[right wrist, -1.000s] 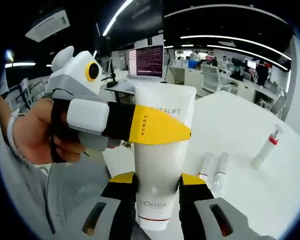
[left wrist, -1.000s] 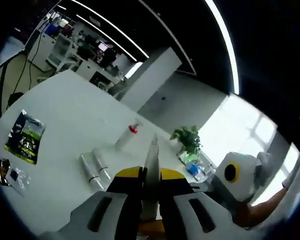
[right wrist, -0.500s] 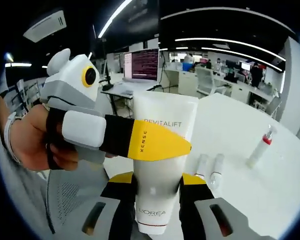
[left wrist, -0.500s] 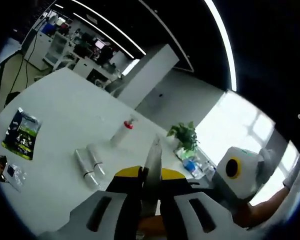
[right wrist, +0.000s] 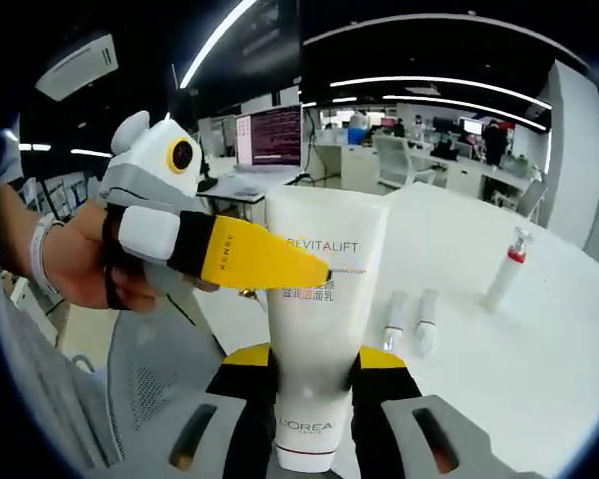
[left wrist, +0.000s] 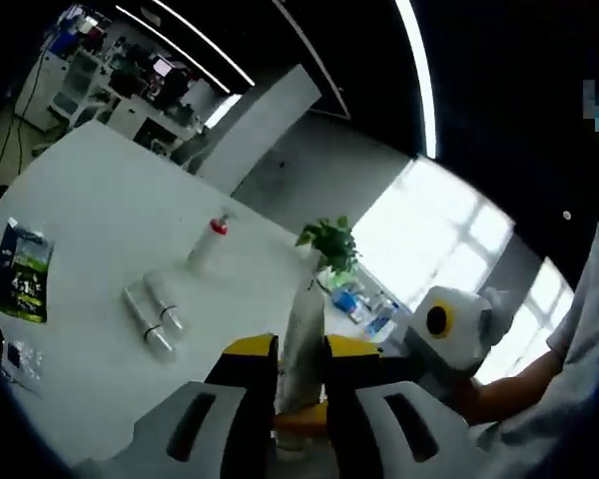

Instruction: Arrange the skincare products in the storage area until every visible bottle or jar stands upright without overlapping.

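Both grippers, right gripper (right wrist: 314,374) and left gripper (left wrist: 299,364), pinched the tube (right wrist: 321,299) aloft, presumably to stand it upright on the bench (right wrist: 539,349).

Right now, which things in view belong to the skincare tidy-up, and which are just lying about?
Job:
white L'Oreal tube, held by both grippers
two small tubes lying on the table
pump bottle, upright

Lying about:
dark snack packet
potted plant
laptop

The right gripper (right wrist: 314,361) and the left gripper (left wrist: 299,351) are both clamping the tube (right wrist: 319,299) between their jaws.
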A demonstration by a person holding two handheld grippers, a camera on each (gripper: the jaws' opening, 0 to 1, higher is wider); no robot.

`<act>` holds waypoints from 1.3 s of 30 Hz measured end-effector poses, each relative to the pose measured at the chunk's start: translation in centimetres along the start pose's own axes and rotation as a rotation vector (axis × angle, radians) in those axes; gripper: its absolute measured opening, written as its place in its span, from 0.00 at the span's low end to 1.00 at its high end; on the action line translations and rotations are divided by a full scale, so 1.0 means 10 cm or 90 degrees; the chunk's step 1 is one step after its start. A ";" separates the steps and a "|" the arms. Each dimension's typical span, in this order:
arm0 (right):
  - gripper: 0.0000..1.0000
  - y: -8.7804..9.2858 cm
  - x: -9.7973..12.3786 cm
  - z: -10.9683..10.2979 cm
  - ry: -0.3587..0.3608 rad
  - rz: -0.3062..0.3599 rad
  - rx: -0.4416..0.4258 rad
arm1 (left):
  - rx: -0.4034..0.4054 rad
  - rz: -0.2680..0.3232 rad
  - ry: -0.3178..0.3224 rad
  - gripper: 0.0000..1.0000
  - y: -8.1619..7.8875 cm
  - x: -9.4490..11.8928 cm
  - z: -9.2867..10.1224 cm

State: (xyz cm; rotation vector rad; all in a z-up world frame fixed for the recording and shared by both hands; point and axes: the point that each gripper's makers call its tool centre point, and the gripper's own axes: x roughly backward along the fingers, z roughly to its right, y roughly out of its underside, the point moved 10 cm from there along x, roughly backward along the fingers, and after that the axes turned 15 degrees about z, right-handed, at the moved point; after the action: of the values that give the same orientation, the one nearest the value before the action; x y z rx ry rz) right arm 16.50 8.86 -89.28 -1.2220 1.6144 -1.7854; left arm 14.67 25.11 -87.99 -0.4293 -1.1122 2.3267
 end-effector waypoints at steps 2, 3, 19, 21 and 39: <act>0.21 0.02 0.05 0.07 0.013 0.002 -0.007 | -0.036 -0.006 -0.002 0.25 0.03 0.06 -0.03; 0.21 0.03 0.08 0.11 0.016 0.002 -0.012 | -0.063 -0.026 -0.024 0.26 0.07 0.12 -0.08; 0.22 0.13 0.31 0.99 0.083 0.070 -0.114 | -0.361 -0.259 -0.242 0.40 0.61 0.40 -0.58; 0.22 0.16 0.32 1.06 0.088 0.069 -0.120 | -0.420 -0.253 -0.238 0.38 0.66 0.35 -0.58; 0.23 0.33 0.16 1.62 0.122 0.100 -0.143 | -0.448 -0.311 -0.263 0.32 0.76 0.38 -0.67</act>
State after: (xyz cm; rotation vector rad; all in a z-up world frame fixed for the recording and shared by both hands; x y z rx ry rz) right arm 28.25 -2.20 -93.10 -1.0081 2.0061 -1.7015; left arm 12.42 27.45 -98.28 0.1020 -1.9796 1.5812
